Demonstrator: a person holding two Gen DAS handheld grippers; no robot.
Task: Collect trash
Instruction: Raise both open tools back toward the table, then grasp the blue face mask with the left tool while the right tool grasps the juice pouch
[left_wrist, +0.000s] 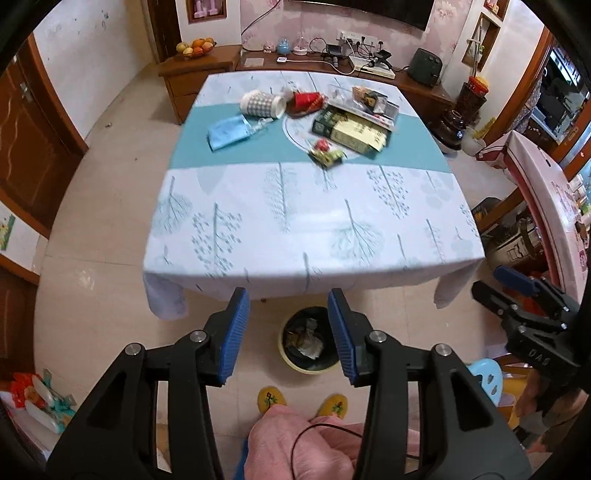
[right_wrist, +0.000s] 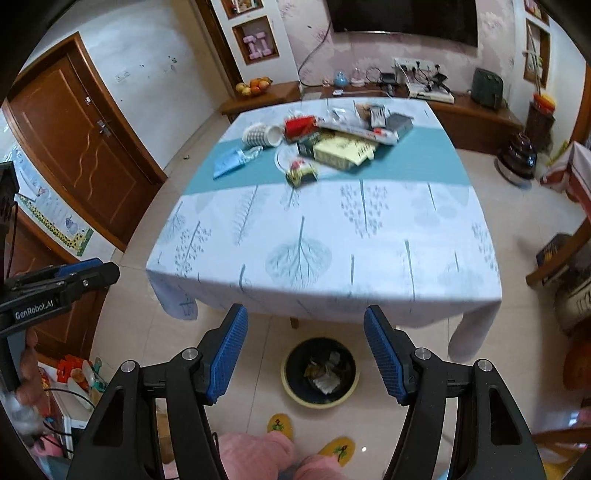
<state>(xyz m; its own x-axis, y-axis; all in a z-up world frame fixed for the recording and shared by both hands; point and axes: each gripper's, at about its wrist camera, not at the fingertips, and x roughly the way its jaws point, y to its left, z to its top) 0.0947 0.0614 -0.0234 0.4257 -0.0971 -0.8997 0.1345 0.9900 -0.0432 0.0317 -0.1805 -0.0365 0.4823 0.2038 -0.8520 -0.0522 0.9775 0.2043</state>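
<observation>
Left gripper (left_wrist: 289, 332) hangs over the floor in front of the worktop (left_wrist: 295, 221) with its blue pads a moderate gap apart and nothing between them; the right gripper (right_wrist: 306, 354) is the same deal but spread wider, also empty. Straight below both, just off the near edge of the worktop, sits the trash bin (right_wrist: 320, 373), a dark bucket with a pale yellow rim and some crumpled paper and wrappers already inside. The trash is all bunched at the far half of the worktop, on and around the teal stripe of the tablecloth: a checked paper cup (left_wrist: 263, 104) tipped on its side, a red packet (left_wrist: 306, 101) right next to it, a light blue pouch (left_wrist: 227, 132) off to the left, a green-and-yellow box (left_wrist: 351, 131) with clear plastic packaging stacked on its far side, and a small red-and-green wrapper (left_wrist: 327, 152) nearest the camera. The near half of the cloth is bare. Person's pink trouser legs and yellow slippers (right_wrist: 336, 450) show right behind the bin. A blue stool (left_wrist: 487, 376) sits off to the right, a wooden door to the left.
</observation>
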